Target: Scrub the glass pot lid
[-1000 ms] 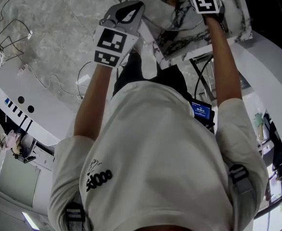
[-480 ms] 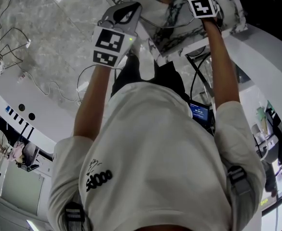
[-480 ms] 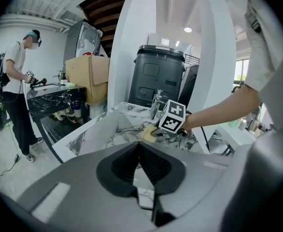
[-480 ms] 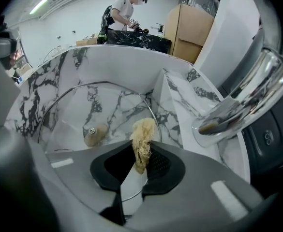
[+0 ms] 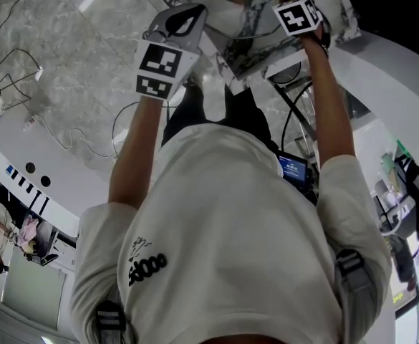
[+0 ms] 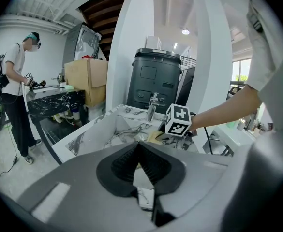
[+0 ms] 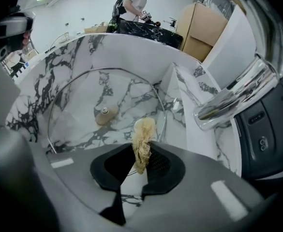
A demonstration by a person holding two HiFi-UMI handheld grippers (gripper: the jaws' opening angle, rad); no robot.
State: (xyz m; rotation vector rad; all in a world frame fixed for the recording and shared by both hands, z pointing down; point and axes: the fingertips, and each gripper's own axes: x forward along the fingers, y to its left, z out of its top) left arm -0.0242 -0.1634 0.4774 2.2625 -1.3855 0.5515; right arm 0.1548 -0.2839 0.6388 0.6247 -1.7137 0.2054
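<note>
Polished grey marble floor (image 5: 66,63), curved white counter (image 5: 30,170), broad white pillar (image 6: 131,42), cardboard box (image 6: 85,79) behind a black marble worktop (image 6: 49,99), dark grey bin (image 6: 158,79), bright window (image 6: 240,71), recessed ceiling light (image 6: 185,32)

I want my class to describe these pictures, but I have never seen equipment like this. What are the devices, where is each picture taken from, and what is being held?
There is no robot here. A person holds a hand tool in each hand, each with two fingers and a marker cube. One picture comes from a camera on the person's head, looking down. The other two come from cameras riding on the tools. In the marble sink, beside a chrome faucet, sits a glass pot lid, its knob facing the camera. The right gripper pinches a pale fibrous scrubber near the lid; contact is unclear. The left gripper is shut and empty.
</note>
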